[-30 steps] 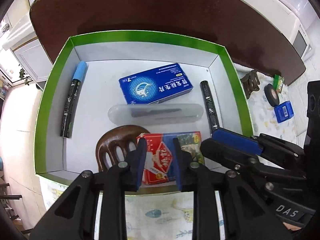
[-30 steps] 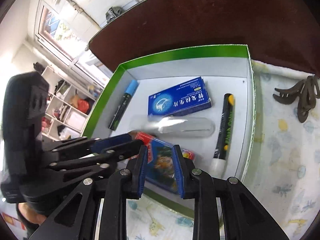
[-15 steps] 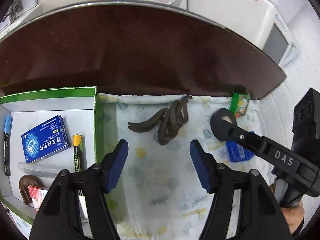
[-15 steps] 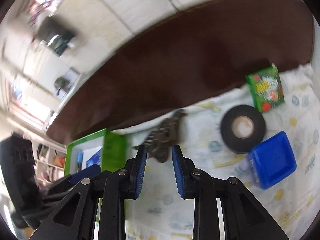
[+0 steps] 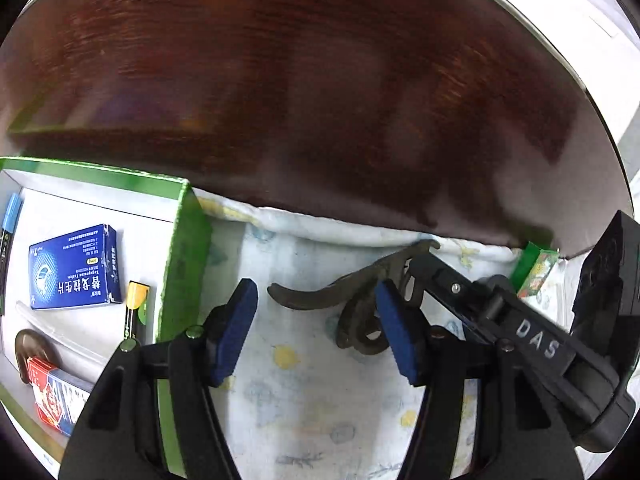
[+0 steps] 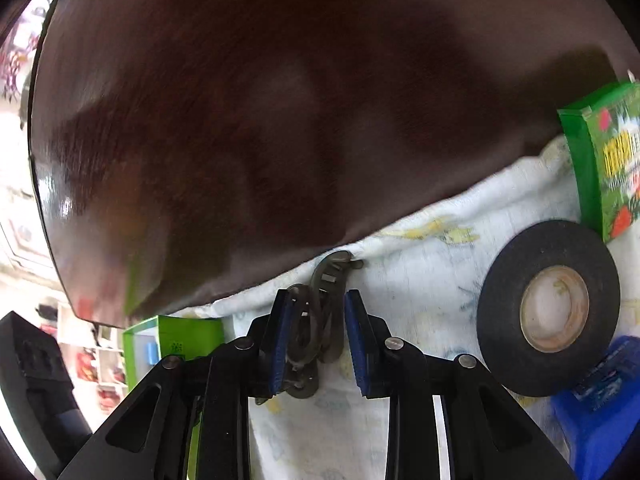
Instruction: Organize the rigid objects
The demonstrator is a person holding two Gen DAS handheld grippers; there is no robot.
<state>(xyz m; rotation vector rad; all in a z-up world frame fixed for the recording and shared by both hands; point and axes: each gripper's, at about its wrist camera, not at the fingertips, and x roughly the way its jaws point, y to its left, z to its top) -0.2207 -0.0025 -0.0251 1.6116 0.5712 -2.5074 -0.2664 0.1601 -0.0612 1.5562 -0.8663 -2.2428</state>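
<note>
A dark hair claw clip [image 5: 320,298] lies on the patterned cloth [image 5: 304,408], right of the green-rimmed box [image 5: 182,240]. My right gripper [image 6: 316,344] is open, its blue pads on either side of the clip [image 6: 316,320], close to it. In the left wrist view the right gripper's fingers [image 5: 472,300] reach over the clip. My left gripper [image 5: 316,332] is open and empty, hovering just before the clip. The box holds a blue carton [image 5: 74,268], a yellow-capped marker [image 5: 136,312], a blue-capped marker [image 5: 10,212], a wooden comb [image 5: 28,340] and a red card pack [image 5: 56,396].
A black tape roll [image 6: 548,312], a green carton [image 6: 608,164] and a blue plastic box [image 6: 600,412] lie on the cloth to the right. A dark brown tabletop [image 6: 280,120] stretches behind. The green carton also shows in the left wrist view [image 5: 536,268].
Both grippers swung from the box to the cloth on the right. The left gripper opened wide. The right gripper closed in until its pads flank the claw clip.
</note>
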